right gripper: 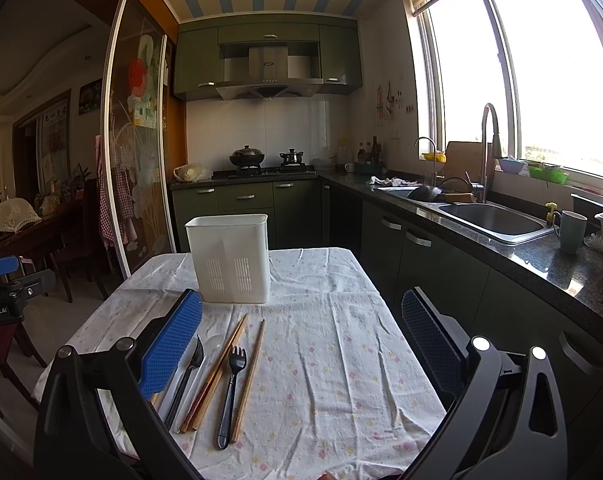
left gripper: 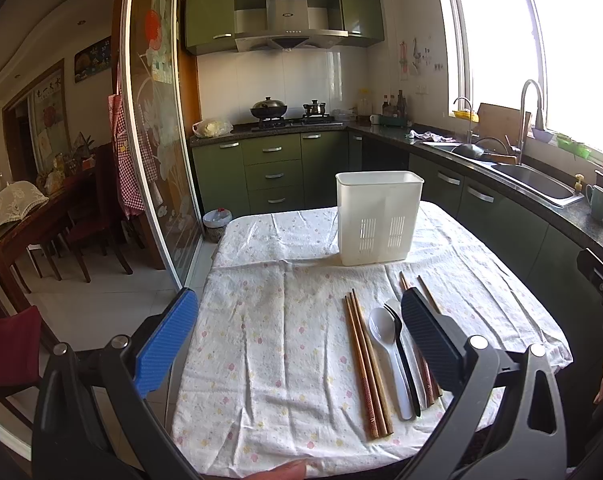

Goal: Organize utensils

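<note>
A white slotted utensil holder [left gripper: 379, 218] stands upright at the far middle of the cloth-covered table [left gripper: 261, 340]; it also shows in the right wrist view [right gripper: 230, 258]. Wooden chopsticks [left gripper: 367, 364], a white spoon [left gripper: 387, 354] and a black spoon [left gripper: 403, 356] lie side by side near the front. In the right wrist view a black fork [right gripper: 230, 392], chopsticks [right gripper: 217, 372] and a black spoon [right gripper: 187, 380] lie on the cloth [right gripper: 321, 340]. My left gripper [left gripper: 301, 344] is open and empty above the cloth. My right gripper [right gripper: 301, 348] is open and empty, right of the utensils.
A green kitchen counter with a sink [right gripper: 497, 220] runs along the right. A stove with a wok [left gripper: 268, 110] is at the back. A glass sliding door [left gripper: 153, 140] and dining chairs [left gripper: 97, 232] are on the left.
</note>
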